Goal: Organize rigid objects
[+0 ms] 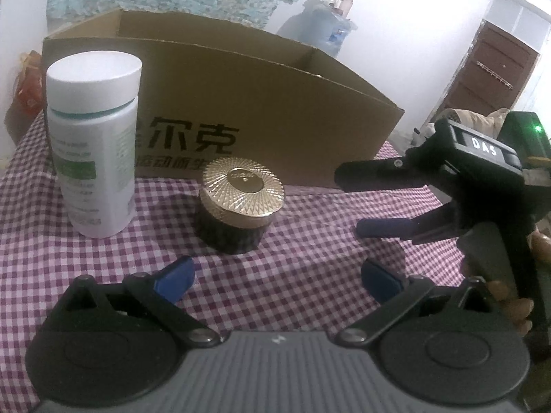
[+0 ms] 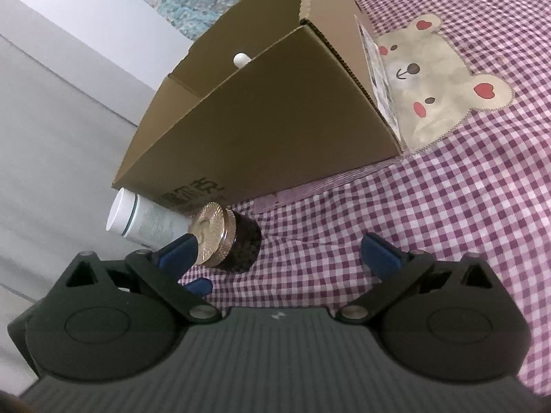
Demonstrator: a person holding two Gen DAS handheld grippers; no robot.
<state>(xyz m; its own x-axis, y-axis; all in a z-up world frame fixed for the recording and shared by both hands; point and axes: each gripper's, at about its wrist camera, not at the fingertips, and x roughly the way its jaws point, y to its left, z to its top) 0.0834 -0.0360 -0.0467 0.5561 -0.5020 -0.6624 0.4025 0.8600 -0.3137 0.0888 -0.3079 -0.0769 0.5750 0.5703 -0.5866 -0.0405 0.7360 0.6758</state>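
A white bottle [image 1: 93, 144] with a white cap stands upright on the checked cloth, close to the front of a cardboard box [image 1: 241, 103]. Right of it sits a dark jar with a gold lid [image 1: 241, 203]. My left gripper [image 1: 279, 275] is open and empty, just short of the jar. My right gripper [image 1: 365, 201] comes in from the right, open, with its fingers apart from the jar. In the right wrist view the right gripper [image 2: 280, 253] stands wide with nothing between its pads. The jar [image 2: 224, 237] and the bottle [image 2: 144, 220] lie beyond its left finger.
The open box [image 2: 275, 120] shows a small white rounded object [image 2: 241, 59] above its front wall. A bear patch [image 2: 437, 79] is sewn on the purple checked cloth [image 2: 447, 206] beside the box. A water jug [image 1: 327, 27] and a brown door [image 1: 492, 69] are behind.
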